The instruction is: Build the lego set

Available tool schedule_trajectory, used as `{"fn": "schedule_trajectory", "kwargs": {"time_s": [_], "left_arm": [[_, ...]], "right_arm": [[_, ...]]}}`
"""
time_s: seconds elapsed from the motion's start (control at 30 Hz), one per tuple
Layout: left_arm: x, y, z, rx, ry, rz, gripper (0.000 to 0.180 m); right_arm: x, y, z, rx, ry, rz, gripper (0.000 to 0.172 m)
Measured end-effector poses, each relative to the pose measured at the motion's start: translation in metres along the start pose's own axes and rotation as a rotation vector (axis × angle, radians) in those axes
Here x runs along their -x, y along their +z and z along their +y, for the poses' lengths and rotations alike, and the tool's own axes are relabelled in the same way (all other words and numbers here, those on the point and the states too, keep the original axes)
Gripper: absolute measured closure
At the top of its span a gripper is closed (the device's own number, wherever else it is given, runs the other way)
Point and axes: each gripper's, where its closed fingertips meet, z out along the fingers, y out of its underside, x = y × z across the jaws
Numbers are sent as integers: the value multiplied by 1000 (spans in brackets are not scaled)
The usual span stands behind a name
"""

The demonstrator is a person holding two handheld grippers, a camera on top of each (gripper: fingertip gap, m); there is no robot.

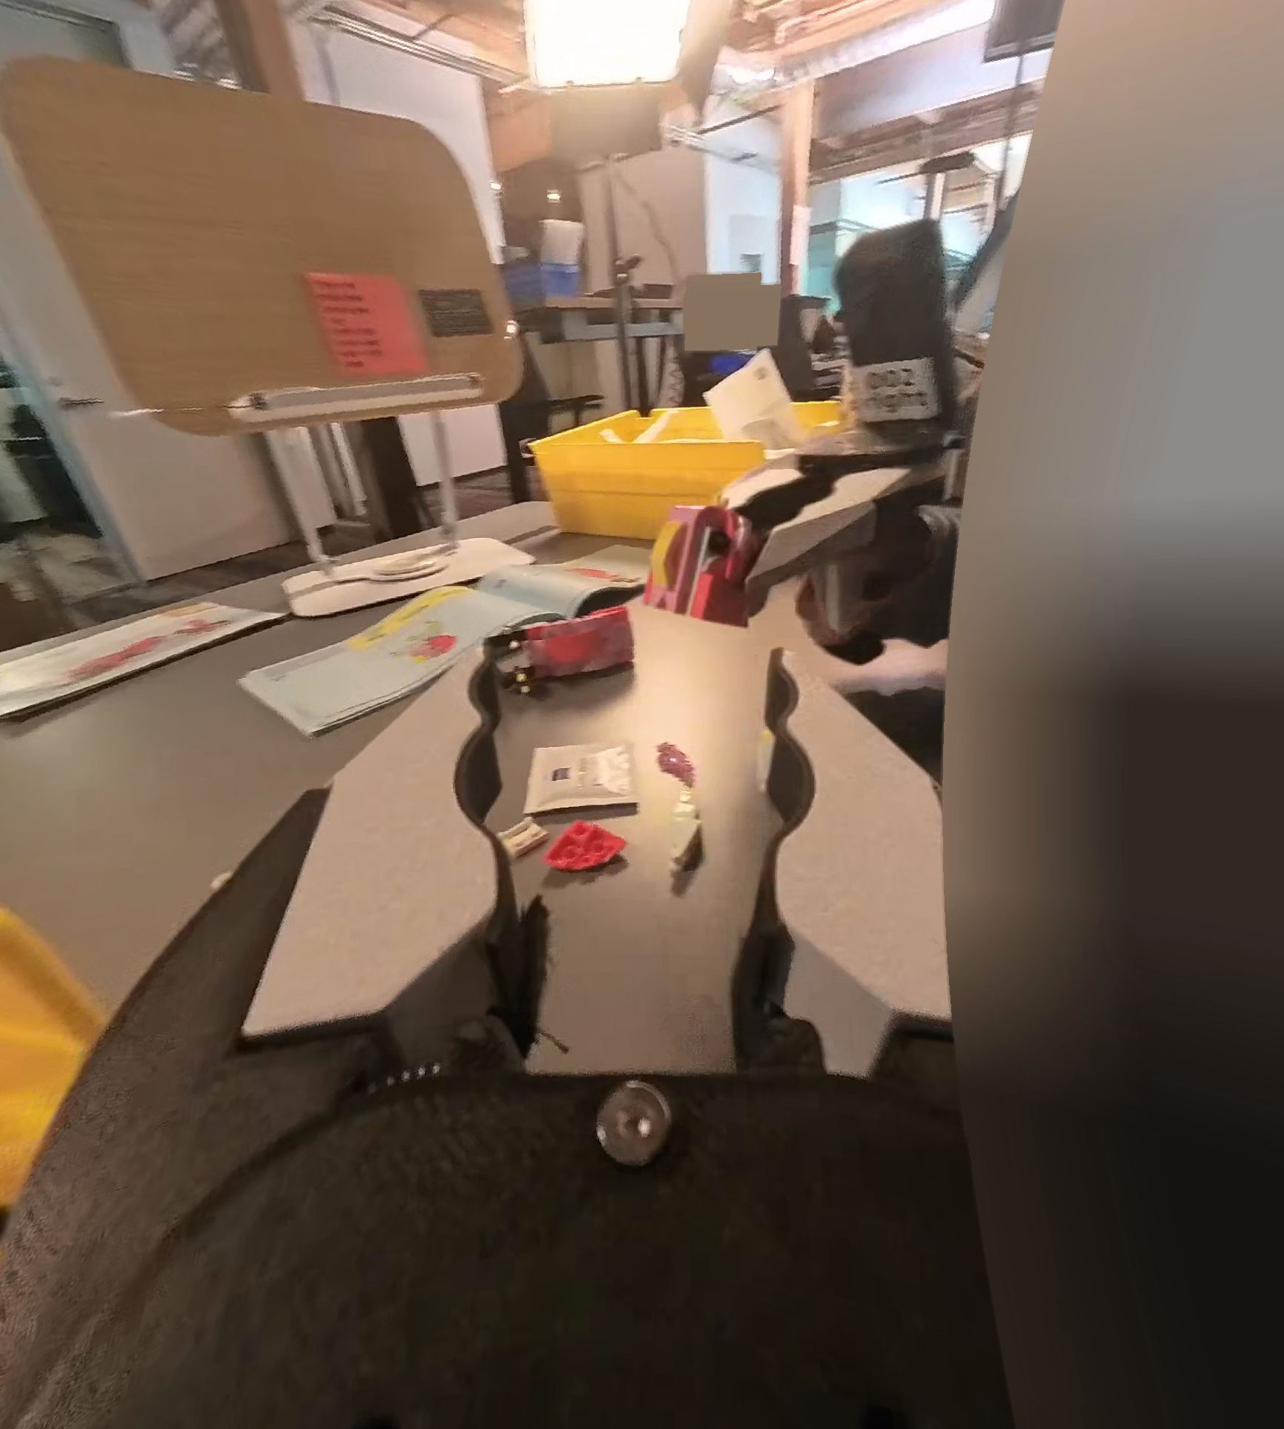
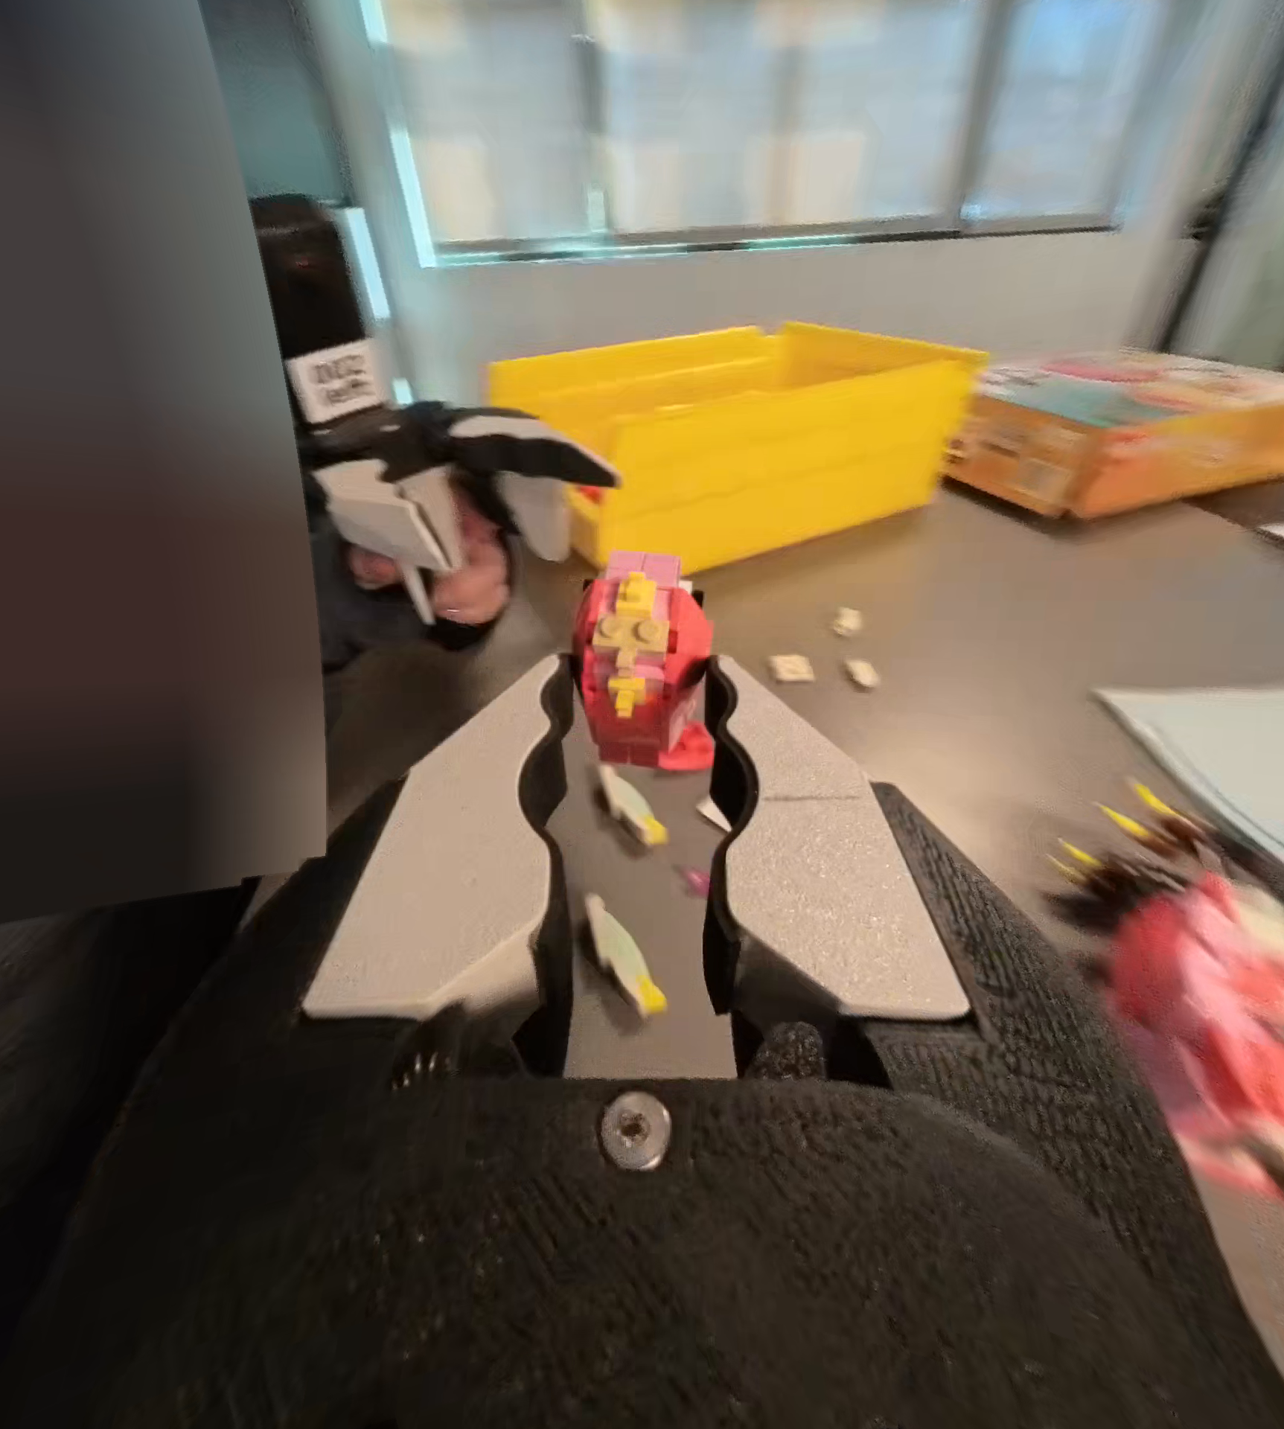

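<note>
The right gripper [image 2: 638,680] holds a red and pink brick figure [image 2: 635,665] between its fingers [image 2: 731,696], lifted above the tabletop [image 2: 971,619], with the yellow bin [image 2: 778,464] behind it. The fingers press only on its lower sides, so I judge it could tip or lose bricks if squeezed or swung. Its long axis stands about upright, pink top up, its yellow studded strip facing the camera. The left gripper [image 1: 627,673] has its fingers wide apart and empty above a small white packet [image 1: 583,777] and a red brick piece [image 1: 584,847].
</note>
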Motion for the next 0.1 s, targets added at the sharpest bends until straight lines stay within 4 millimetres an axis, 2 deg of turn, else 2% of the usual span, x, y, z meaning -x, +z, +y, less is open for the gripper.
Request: {"fn": "schedule_trajectory", "kwargs": {"time_s": [0.1], "left_arm": [[-16, 0, -1, -4, -3, 100, 110]], "right_arm": [[30, 28, 9, 60, -92, -128, 139]]}}
